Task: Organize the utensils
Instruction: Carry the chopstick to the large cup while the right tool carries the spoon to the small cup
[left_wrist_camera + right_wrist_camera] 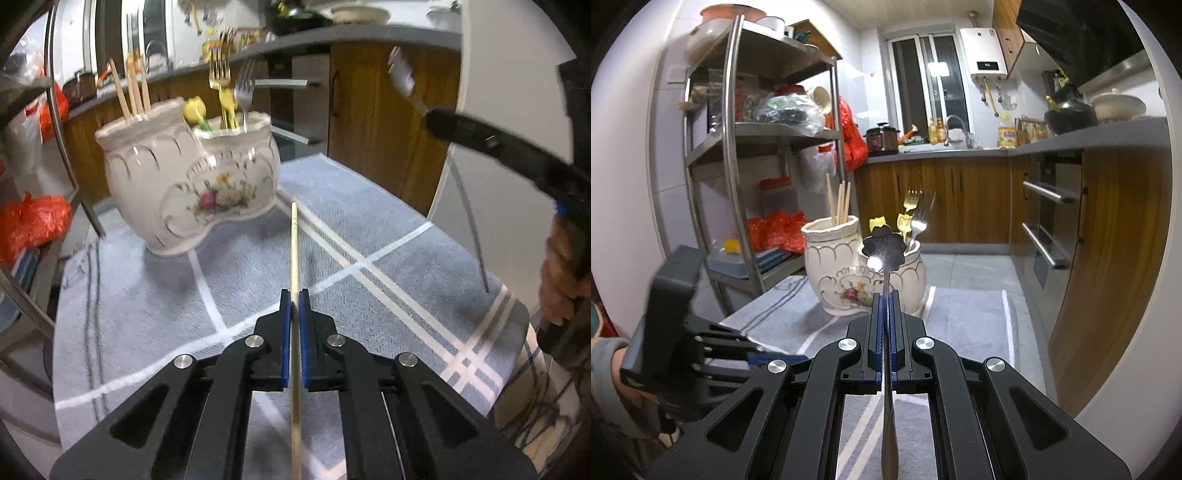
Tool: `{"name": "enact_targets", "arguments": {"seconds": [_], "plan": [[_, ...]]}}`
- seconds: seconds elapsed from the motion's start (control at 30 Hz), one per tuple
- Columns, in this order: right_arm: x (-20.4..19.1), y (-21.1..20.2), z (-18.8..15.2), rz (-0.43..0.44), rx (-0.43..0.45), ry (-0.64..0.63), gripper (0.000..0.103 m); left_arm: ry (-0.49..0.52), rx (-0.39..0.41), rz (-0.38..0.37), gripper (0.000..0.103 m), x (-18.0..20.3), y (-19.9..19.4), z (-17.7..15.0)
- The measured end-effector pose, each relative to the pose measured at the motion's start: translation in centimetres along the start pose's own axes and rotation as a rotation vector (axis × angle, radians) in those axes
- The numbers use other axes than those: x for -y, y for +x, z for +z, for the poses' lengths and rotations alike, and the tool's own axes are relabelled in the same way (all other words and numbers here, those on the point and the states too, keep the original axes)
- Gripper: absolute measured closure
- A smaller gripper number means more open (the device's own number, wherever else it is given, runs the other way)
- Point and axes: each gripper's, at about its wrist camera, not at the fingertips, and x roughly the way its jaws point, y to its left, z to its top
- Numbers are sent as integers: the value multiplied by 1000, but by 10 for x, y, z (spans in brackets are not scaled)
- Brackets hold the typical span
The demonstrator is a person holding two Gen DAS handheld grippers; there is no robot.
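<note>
A two-compartment ceramic utensil holder (188,184) is standing on the grey cloth (369,229) that is covering the worktop, glossy cream-white with scalloped rims, raised scrollwork and a painted flower spray on its front. Its taller compartment is holding pale wooden chopsticks (133,88) standing upright; its lower compartment is holding a gold fork (218,74) and a silver fork (244,90), tines up, with yellow tulip-shaped ornaments (195,109) rising beside them. The cloth is showing a woven herringbone texture crossed by white stripes. The left gripper (294,299) is sitting in front of the holder, its blue-padded jaws pinched tight on a single pale wooden chopstick (294,236), a thin straight stick whose far end is pointing toward the holder's base. The right gripper (885,301), also in front of the holder, is clamping its jaws on the handle of a silver spoon (883,245); the spoon's bowl is flower-shaped with embossed petals, shiny metal, and is appearing just in front of the holder's lower compartment. Behind the holder, a steel shelf rack (731,147) is carrying jars and bags.
</note>
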Motion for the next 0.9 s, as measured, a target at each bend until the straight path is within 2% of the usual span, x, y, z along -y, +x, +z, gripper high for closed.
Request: {"name": "enact_targets", "arguments": {"seconds": [0.2,0.43,0.53,0.67,0.9], "plan": [[-3,8,12,0,18,13,99,7,134,22,99,-17,-29,7],[-11,26,36,12,55,9,99,-36,330,43,99,-41,-64,37],[-13,38,47,15,67,8,99,-58,385,48,99,-52,-70,50],[-12,53,64,16,96,27,99,-116,440,33,99,-75,-71,71],[-6,85,91,-13,142,35,99,-212,489,8,99,-115,-53,102]]}}
